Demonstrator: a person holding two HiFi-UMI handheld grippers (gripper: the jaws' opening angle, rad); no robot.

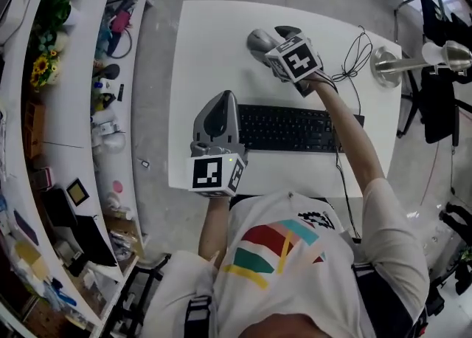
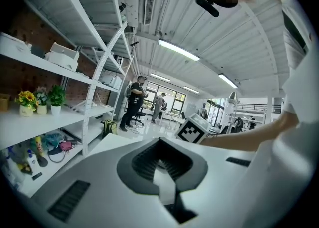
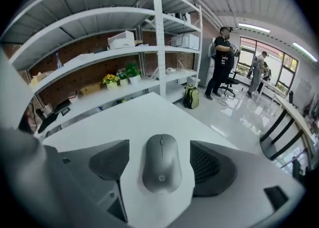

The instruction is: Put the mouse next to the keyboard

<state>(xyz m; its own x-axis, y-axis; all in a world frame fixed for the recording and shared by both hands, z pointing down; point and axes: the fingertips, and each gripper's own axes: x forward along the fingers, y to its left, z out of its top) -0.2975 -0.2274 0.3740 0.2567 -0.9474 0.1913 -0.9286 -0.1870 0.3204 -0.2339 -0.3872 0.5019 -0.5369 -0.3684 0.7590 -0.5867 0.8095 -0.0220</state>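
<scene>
Nearest the camera, a white T-shirt [image 1: 295, 255] with a coloured print is seen.

The left gripper [image 1: 223, 100] is held just past it, at the near left corner of the table [image 1: 214, 41], with its marker cube [image 1: 216, 173] towards the person. It is pointed away across the table. In the left gripper view its jaws are seen closed together with nothing between them; only the white tabletop is seen through the gap in the pads.

A black keyboard [image 1: 291, 128] is laid flat on the table just to the right of the left gripper, with its long side parallel to the near table edge.

Beyond the keyboard, the right arm is extended and the right gripper [image 3: 160, 152] is tilted down towards the far part of the table.

- Jaws: spread wide.
- Between the jaws: a grey mouse [image 3: 161, 170], lying flat on the tabletop.
- Contact: a strip of table is seen on each side of the mouse, so the pads are not pressed on it.

The mouse is thus located on the far side of the keyboard, apart from it. In the head view it is largely covered by the right gripper.

To the right, a thin black cable [image 1: 354, 60] is looped on the table near a round metal lamp base [image 1: 387, 63]. White shelves [image 1: 81, 108] with small items are stood along the left side of the room.
</scene>
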